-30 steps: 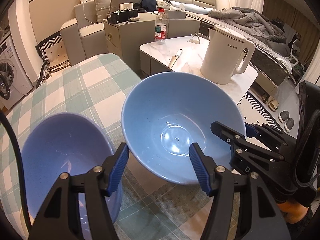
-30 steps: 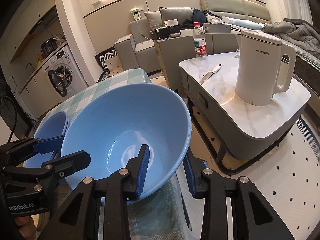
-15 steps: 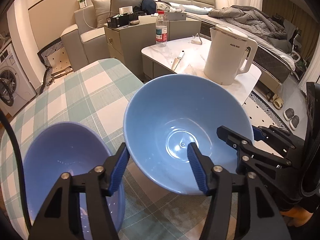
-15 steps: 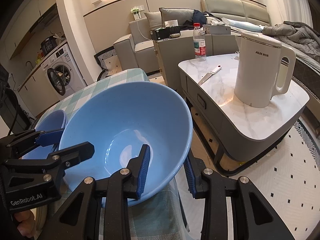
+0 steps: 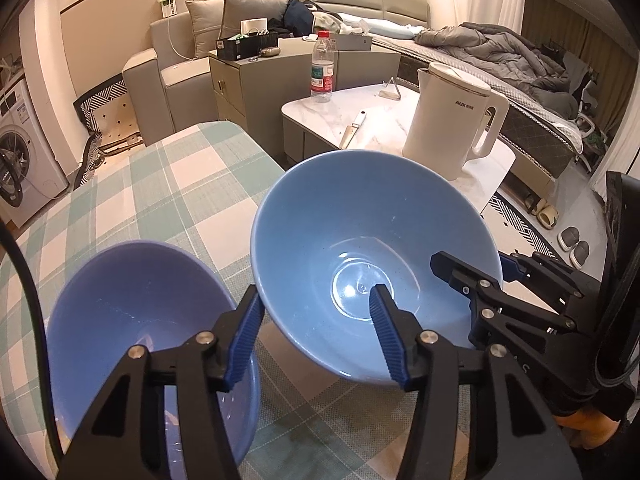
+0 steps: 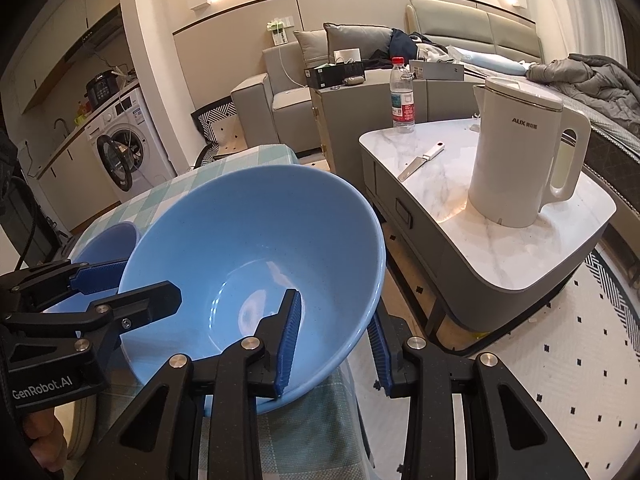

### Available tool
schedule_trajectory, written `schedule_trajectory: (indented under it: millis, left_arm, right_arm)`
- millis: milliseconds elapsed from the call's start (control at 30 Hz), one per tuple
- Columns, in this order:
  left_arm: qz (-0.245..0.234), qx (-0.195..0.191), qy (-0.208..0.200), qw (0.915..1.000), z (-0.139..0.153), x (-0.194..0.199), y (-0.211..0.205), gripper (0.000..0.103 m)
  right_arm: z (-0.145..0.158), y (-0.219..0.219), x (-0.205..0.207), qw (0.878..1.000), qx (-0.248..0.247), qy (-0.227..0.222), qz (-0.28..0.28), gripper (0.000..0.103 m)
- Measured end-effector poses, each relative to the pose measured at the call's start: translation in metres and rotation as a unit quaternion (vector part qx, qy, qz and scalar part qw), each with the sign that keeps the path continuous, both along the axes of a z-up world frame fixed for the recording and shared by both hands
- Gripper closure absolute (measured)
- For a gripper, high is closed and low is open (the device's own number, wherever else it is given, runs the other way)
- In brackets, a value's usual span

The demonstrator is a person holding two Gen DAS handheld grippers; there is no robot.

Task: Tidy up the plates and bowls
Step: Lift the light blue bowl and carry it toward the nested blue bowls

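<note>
My right gripper [image 6: 334, 340] is shut on the near rim of a light blue bowl [image 6: 248, 240], one pad inside and one outside. It holds the bowl tilted above the checked tablecloth [image 5: 160, 184]. In the left wrist view that bowl [image 5: 360, 240] fills the middle, with the right gripper [image 5: 476, 264] on its right rim. My left gripper [image 5: 314, 332] straddles the bowl's near left wall and its jaws are closing, with a gap still showing at the inner pad. A darker blue bowl [image 5: 132, 312] stands on the cloth to the left, also visible behind the left gripper [image 6: 152, 280].
A marble-topped side table [image 6: 520, 248] to the right carries a white kettle [image 6: 520, 160], a knife [image 6: 420, 158] and a water bottle [image 6: 402, 96]. The table's edge drops off under the held bowl. A sofa and a washing machine [image 6: 124, 148] stand beyond.
The left gripper's jaws have narrowed around the light blue bowl's wall. The bowl and the right gripper have stayed put.
</note>
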State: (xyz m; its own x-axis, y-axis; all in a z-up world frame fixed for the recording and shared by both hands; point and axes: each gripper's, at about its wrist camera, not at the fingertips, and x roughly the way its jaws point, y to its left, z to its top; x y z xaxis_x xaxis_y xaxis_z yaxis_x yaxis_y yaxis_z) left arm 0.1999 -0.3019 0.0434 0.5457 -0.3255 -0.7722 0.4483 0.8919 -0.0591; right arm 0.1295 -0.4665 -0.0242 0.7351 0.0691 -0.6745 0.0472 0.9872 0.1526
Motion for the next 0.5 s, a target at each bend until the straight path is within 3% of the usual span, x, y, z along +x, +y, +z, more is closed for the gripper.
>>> schedule_trajectory:
  millis: [500]
  left_arm:
    - [0.002,-0.027,-0.036,0.999,0.031,-0.014,0.012,0.049]
  right_arm:
    - [0.029,0.006,-0.018,0.999,0.001,-0.044,0.007,0.069]
